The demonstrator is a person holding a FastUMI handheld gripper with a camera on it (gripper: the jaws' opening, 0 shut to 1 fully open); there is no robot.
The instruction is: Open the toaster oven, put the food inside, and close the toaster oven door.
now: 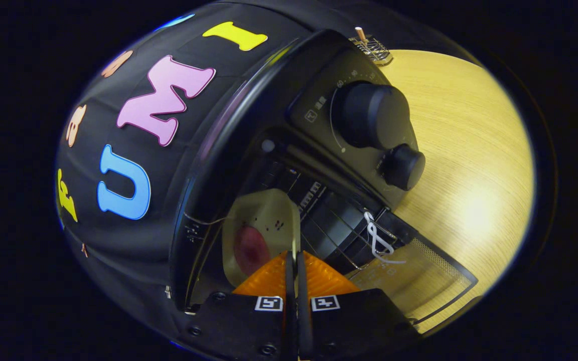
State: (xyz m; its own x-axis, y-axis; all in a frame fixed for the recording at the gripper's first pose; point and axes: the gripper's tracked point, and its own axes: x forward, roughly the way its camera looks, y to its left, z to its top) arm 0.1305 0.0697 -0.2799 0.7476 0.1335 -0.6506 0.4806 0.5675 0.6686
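The black toaster oven (pixel 249 130) stands on a wooden table, and my view of it is rolled sideways. Its glass door (pixel 419 286) hangs open beside the fingers. A pale, flat slice of food (pixel 256 235) with a pink-red patch is inside the oven's mouth, over the wire rack (pixel 334 225). My gripper (pixel 295 268) is at the opening, its orange fingers (pixel 269 278) pressed nearly together on the thin edge of the slice.
Two black knobs, a large one (pixel 369 115) and a small one (pixel 403 166), sit on the oven's control panel. A white cord loop (pixel 378 240) hangs at the door's hinge side. The wooden table (pixel 469 150) stretches beyond, with a small wire stand (pixel 373 46) at its far end.
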